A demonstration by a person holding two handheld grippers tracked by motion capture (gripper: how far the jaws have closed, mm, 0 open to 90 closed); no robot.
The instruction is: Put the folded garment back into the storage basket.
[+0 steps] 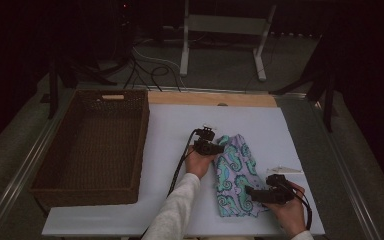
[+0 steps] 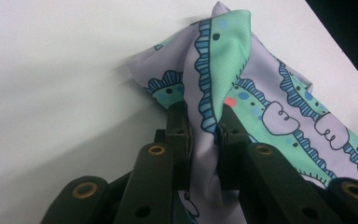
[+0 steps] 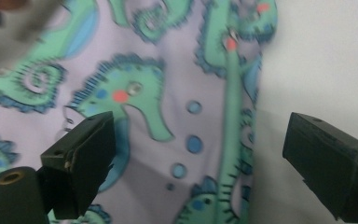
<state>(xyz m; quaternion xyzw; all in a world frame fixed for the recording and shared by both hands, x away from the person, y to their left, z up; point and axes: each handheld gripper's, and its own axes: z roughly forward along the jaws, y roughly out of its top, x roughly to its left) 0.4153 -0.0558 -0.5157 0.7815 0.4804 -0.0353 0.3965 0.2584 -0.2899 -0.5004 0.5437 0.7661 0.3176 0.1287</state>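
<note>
White board covers the table (image 1: 170, 125), with bare room all around a seahorse-print cloth (image 1: 235, 172) lying right of centre. Well to the left stands a wicker basket (image 1: 92, 145); a small clear piece (image 1: 285, 170) lies just right of the cloth. The left claw (image 1: 215, 148) pinches the cloth's far corner. The right claw (image 1: 252, 192), jaws wide, straddles its near edge.

A cloth (image 1: 235, 175) lies on the white board (image 1: 170, 130), right of centre and toward the near edge. A basket (image 1: 92, 145) sits left of the board. The left gripper (image 1: 211, 148) is at the cloth's far-left corner, the right gripper (image 1: 252, 192) at its near-right part.
</note>
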